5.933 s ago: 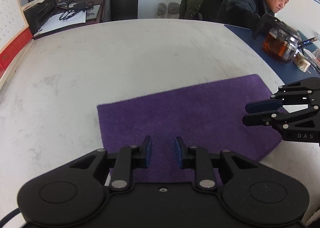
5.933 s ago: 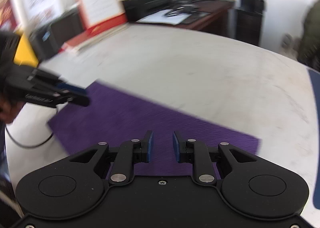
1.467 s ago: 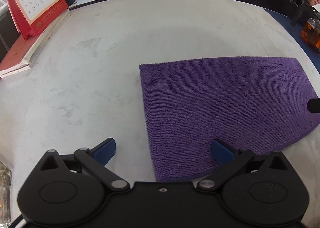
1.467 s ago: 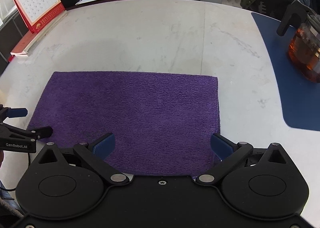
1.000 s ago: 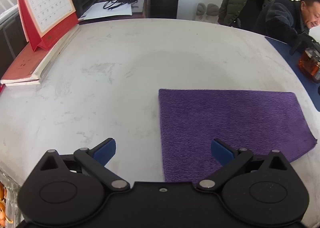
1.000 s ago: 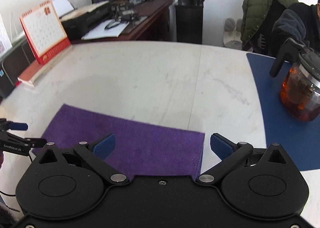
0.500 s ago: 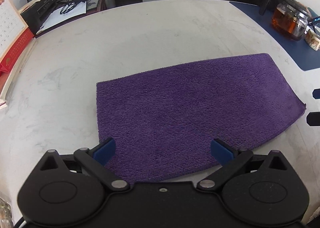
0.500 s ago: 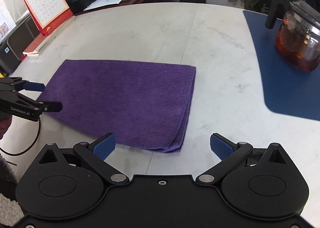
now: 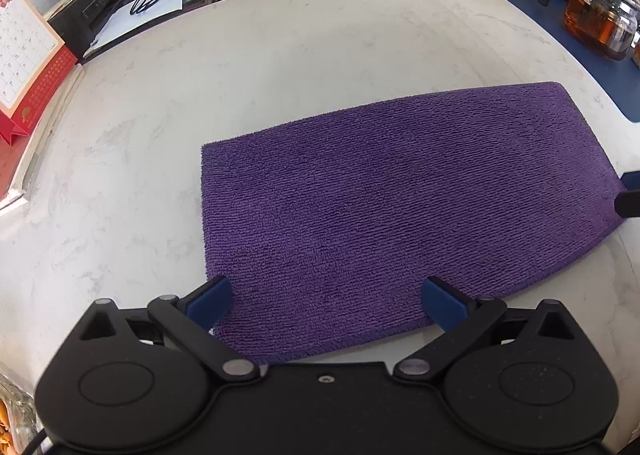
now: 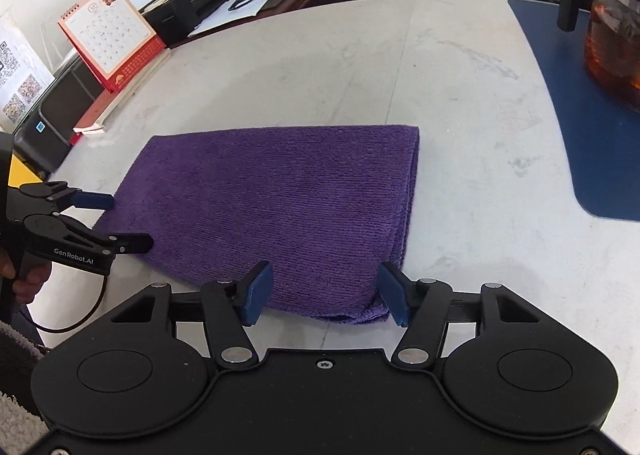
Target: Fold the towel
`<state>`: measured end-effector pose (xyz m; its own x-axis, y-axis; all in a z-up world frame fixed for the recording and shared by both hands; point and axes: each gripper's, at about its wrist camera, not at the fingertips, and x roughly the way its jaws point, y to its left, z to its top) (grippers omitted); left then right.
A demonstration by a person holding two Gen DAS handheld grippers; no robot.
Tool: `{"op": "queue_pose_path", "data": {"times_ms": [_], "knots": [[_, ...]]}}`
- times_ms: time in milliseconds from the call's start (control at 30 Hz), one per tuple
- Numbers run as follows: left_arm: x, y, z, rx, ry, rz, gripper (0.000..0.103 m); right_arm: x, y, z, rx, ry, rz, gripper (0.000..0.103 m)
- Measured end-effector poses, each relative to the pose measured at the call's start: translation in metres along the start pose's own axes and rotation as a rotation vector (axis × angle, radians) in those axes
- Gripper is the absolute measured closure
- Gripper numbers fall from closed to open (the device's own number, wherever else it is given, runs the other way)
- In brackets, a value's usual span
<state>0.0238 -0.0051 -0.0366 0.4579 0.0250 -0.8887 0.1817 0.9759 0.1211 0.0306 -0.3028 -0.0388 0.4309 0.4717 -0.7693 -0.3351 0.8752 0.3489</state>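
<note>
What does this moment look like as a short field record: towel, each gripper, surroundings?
towel: purple towel, already folded once, doubled edges at its right side, flat on white table
right gripper: jaws just been closing, near right corner between them, pads not yet pressing
left gripper: wide open over near left corner
nearby: glass teapot on blue mat; desk calendar

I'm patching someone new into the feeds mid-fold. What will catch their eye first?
The purple towel, lying folded over in the middle of the pale table, with its layered corner between the fingers of the right gripper, whose jaws have just been closing. The left gripper stands wide open over the towel's other near corner. Far right, a glass teapot sits on a blue mat.
</note>
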Motion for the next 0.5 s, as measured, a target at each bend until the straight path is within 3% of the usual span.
{"op": "queue_pose_path", "data": {"times_ms": [200, 367, 500], "knots": [[0.0010, 0.0020, 0.0010, -0.005, 0.002, -0.006, 0.001, -0.0024, -0.0075, -0.0023, 0.040, 0.005, 0.005, 0.057], [-0.0001, 0.0002, 0.0024, 0.017, -0.008, 0.001, 0.001, 0.0017, -0.0064, -0.0010, 0.041, 0.029, -0.003, 0.080], [-0.0008, 0.0006, 0.0022, 0.018, -0.016, -0.001, 0.001, 0.0022, -0.0071, -0.0002, 0.042, 0.033, -0.020, 0.092]]}}
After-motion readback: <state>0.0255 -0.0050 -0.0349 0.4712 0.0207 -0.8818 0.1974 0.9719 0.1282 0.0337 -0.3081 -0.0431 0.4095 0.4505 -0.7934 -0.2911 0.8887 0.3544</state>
